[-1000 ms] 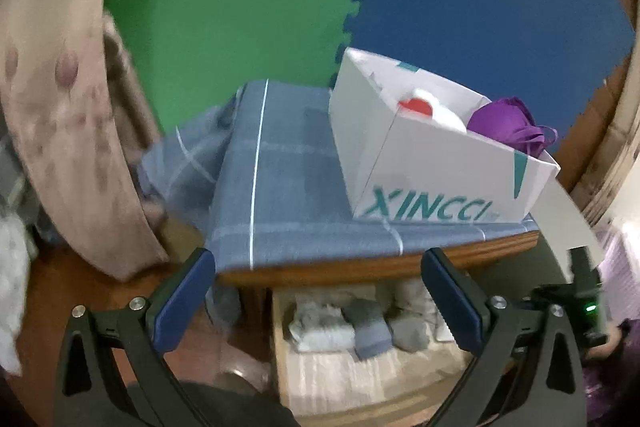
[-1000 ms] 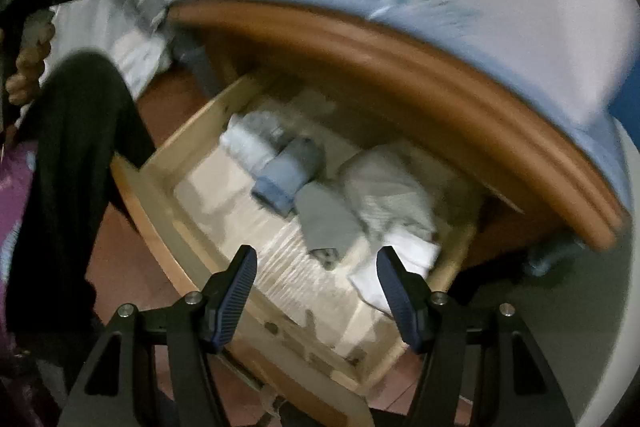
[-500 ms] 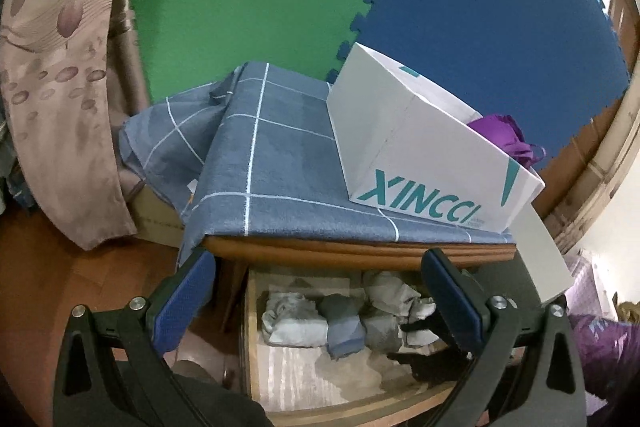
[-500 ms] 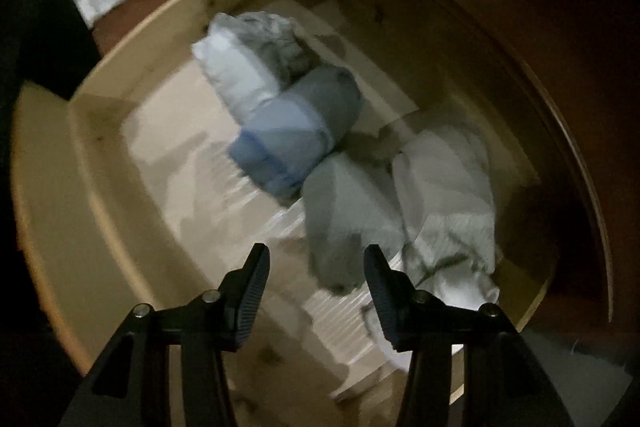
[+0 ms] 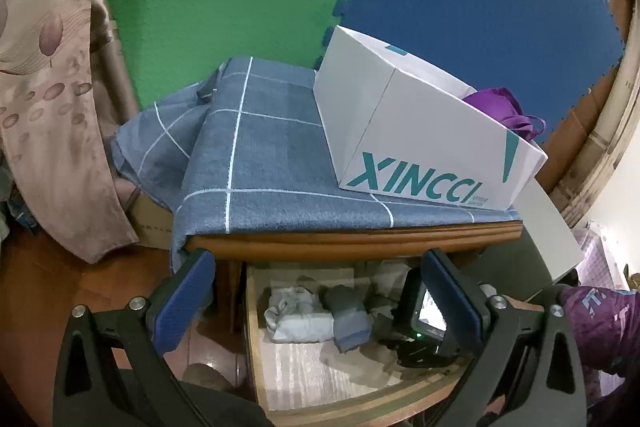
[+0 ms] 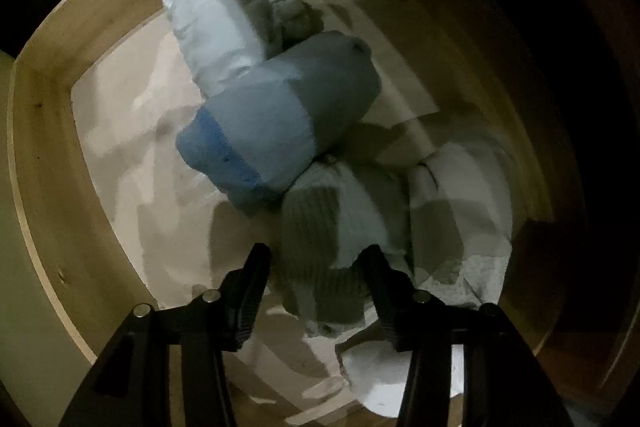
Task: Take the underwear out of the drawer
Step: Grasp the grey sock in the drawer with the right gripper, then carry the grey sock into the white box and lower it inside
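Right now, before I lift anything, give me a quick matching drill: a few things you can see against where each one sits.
Things:
1. grey ribbed roll
2. blue-banded roll
3. purple fabric
4. XINCCI box

Places:
A. on the checked cloth
B. between the right gripper fingers
C. inside the white box
D. mid-drawer, beside the pale bundle

Pairs: 1-B, 2-D, 3-C, 4-A

Cabinet top [image 5: 352,242]: covered by blue checked cloth [image 5: 272,163], white box [image 5: 420,143] set upon it
Drawer [image 6: 48,163]: four rolled garments laid on pale liner [image 6: 120,131]
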### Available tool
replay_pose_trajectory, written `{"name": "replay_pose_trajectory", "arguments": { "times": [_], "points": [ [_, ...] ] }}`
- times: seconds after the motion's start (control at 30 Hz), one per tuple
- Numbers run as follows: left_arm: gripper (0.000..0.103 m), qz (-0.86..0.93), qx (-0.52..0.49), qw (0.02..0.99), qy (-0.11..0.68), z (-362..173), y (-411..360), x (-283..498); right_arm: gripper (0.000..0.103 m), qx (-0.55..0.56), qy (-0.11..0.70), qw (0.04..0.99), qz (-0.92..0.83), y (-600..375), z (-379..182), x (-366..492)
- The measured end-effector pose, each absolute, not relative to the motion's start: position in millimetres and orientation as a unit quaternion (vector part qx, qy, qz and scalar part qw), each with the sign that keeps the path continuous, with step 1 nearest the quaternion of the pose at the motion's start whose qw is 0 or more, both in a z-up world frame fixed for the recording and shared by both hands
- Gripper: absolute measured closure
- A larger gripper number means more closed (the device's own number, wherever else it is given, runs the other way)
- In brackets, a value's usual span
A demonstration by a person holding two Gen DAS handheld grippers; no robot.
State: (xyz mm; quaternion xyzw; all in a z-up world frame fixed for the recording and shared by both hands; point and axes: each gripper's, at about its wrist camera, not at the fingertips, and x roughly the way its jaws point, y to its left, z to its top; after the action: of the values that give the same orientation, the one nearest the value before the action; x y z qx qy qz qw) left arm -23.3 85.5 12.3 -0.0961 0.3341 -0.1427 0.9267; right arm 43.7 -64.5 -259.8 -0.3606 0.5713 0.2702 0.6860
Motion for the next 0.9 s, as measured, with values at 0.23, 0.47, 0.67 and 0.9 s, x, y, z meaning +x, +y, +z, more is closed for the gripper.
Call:
{"name": "replay_pose_trajectory", "arguments": {
  "times": [0.23, 0.47, 0.67, 0.9],
  "points": [
    [0.001, -0.138, -0.113, 0.922, 0.343, 9.3, 90.7, -19.1, 0.08, -0.297, 0.591, 0.697, 0.278, -88.3, -234.9, 43.7],
    [0.001, -0.134, -0.118, 0.919, 0.351, 6.4, 92.0, -17.0, 0.08, -0.207, 0.583, 0.728, 0.295, -113.5, -186.7, 23.6],
    [0.001, -0.13, -0.112, 0.918, 0.359, 4.5, 90.4, -14.7, 0.08, -0.124, 0.555, 0.765, 0.303, -138.3, -146.1, 3.4],
    [0.001, -0.125, -0.111, 0.915, 0.368, 1.8, 90.2, -14.0, 0.08, -0.039, 0.501, 0.802, 0.323, -144.3, -92.6, -34.2]
  ]
}}
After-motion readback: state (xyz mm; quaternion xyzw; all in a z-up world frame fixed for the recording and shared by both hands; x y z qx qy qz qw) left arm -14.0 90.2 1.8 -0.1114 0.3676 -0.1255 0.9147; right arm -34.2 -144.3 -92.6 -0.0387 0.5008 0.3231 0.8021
